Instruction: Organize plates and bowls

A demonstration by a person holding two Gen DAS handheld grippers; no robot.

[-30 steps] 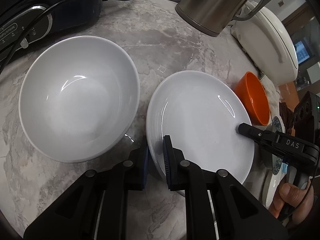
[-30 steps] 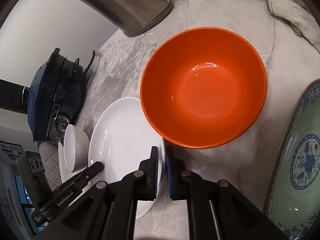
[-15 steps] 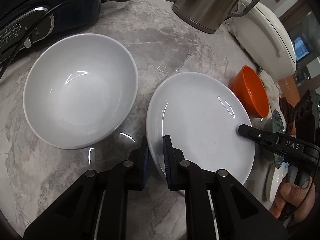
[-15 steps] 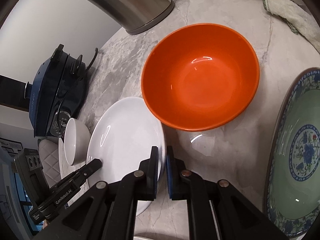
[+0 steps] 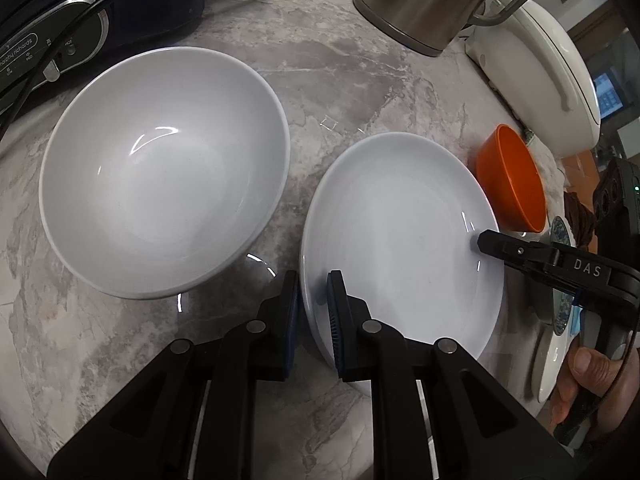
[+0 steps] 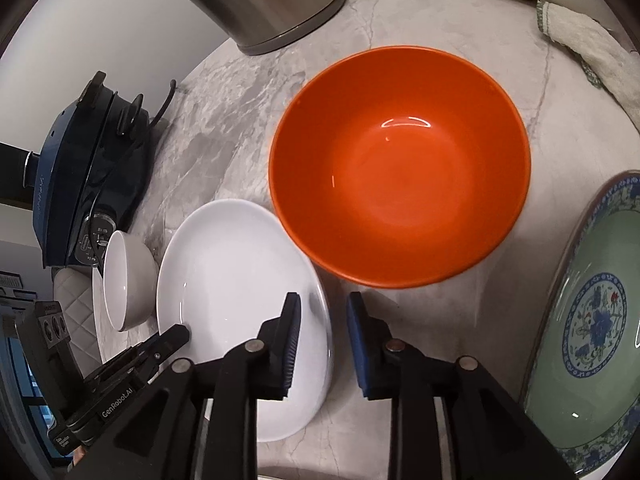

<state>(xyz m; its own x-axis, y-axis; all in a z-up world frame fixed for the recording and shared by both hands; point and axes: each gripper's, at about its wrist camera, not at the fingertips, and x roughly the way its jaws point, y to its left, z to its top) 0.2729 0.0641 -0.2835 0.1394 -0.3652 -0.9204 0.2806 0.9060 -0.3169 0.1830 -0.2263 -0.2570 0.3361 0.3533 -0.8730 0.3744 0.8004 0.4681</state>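
Observation:
A white plate lies on the marble counter. My left gripper is shut on the plate's near rim. A white bowl stands to its left, an orange bowl beyond it to the right. In the right wrist view my right gripper is open around the plate's rim, its left pad over the plate and its right pad off it. The orange bowl stands just ahead. The white bowl shows at far left.
A steel kettle and a white appliance stand at the back. A dark blue cooker with its cord is at the back left. A green patterned plate lies at the right, a cloth behind it.
My right gripper has opened and let go of the plate's rim. The plate has come away from the white bowl and the orange bowl. My left gripper still holds its rim.

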